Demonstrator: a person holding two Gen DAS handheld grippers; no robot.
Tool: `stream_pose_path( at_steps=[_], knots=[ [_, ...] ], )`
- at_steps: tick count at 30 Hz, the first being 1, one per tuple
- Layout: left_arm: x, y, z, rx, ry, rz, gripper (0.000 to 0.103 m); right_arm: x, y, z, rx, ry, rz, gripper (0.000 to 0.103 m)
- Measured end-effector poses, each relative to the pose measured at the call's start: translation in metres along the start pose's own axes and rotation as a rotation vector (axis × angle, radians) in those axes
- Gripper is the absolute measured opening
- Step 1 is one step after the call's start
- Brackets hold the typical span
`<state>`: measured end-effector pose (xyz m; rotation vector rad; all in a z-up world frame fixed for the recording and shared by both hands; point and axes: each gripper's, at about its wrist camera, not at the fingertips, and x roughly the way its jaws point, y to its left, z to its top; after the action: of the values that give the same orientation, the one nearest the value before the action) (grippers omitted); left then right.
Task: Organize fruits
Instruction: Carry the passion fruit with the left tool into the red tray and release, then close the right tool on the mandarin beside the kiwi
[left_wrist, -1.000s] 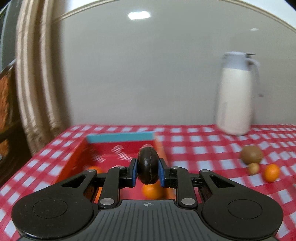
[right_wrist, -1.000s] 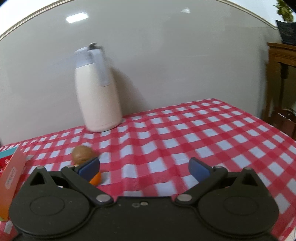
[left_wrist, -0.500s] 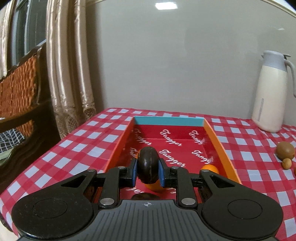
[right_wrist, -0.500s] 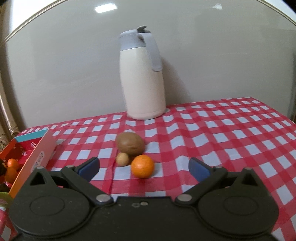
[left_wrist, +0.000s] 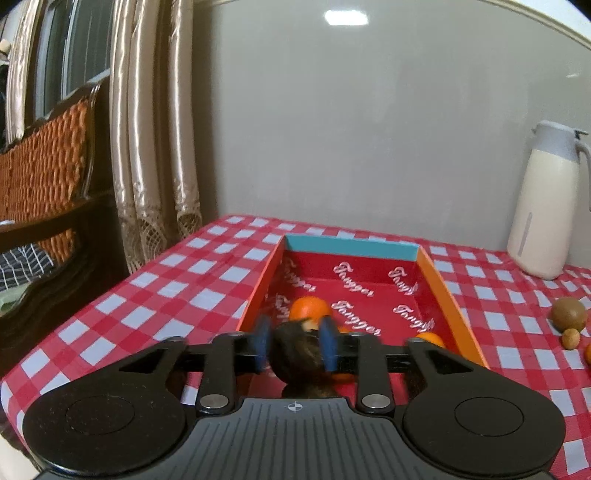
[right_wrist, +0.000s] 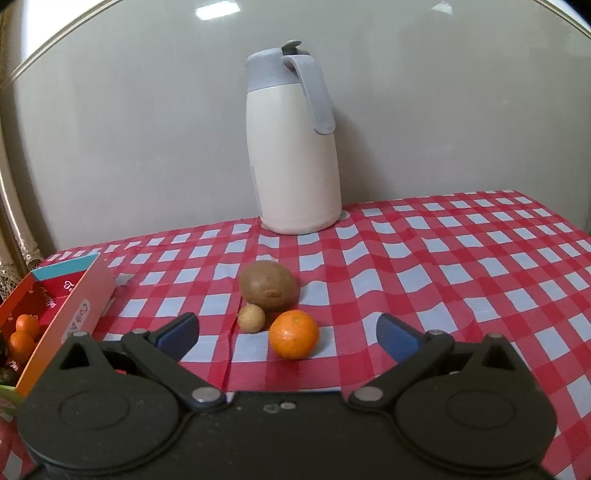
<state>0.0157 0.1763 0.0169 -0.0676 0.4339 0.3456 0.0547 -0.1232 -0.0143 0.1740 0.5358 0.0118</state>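
Note:
My left gripper (left_wrist: 295, 345) hangs over the near end of a red cardboard box (left_wrist: 436, 280) with orange walls. Its blue pads have parted and the dark brown fruit (left_wrist: 300, 356) sits blurred between them, lower than the pads. Oranges (left_wrist: 309, 308) lie in the box. My right gripper (right_wrist: 287, 334) is open and empty, just short of an orange (right_wrist: 294, 334), a small tan fruit (right_wrist: 251, 318) and a brown kiwi (right_wrist: 268, 285) on the checked cloth. The box also shows at the left of the right wrist view (right_wrist: 79, 302).
A white thermos jug (right_wrist: 293, 147) stands at the back by the wall; it also shows in the left wrist view (left_wrist: 543, 206). Curtains (left_wrist: 147, 129) and a wooden chair (left_wrist: 44, 177) stand past the table's left edge (left_wrist: 110, 295).
My left gripper's pads have spread and the dark fruit has slipped down between them. My right gripper has swung left and closer, bringing the three loose fruits between its fingers.

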Motion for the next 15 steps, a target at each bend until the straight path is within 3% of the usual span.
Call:
stream_pose_path(
  at_steps=[1,2,6,15],
  knots=[
    [-0.002,-0.001,0.000,0.003,-0.012,0.007,0.069,0.001,-0.001,0.000,0.000,0.002,-0.002,0.103],
    [-0.005,-0.003,0.000,0.010,-0.029,0.014,0.077,0.002,-0.001,0.000,0.002,0.004,-0.004,0.103],
    [-0.013,-0.013,0.001,0.061,-0.088,0.027,0.082,0.003,-0.001,-0.001,0.001,0.011,-0.006,0.103],
    [-0.014,-0.009,0.004,0.017,-0.089,0.029,0.093,0.008,-0.002,-0.002,-0.013,0.024,-0.012,0.102]
  ],
)
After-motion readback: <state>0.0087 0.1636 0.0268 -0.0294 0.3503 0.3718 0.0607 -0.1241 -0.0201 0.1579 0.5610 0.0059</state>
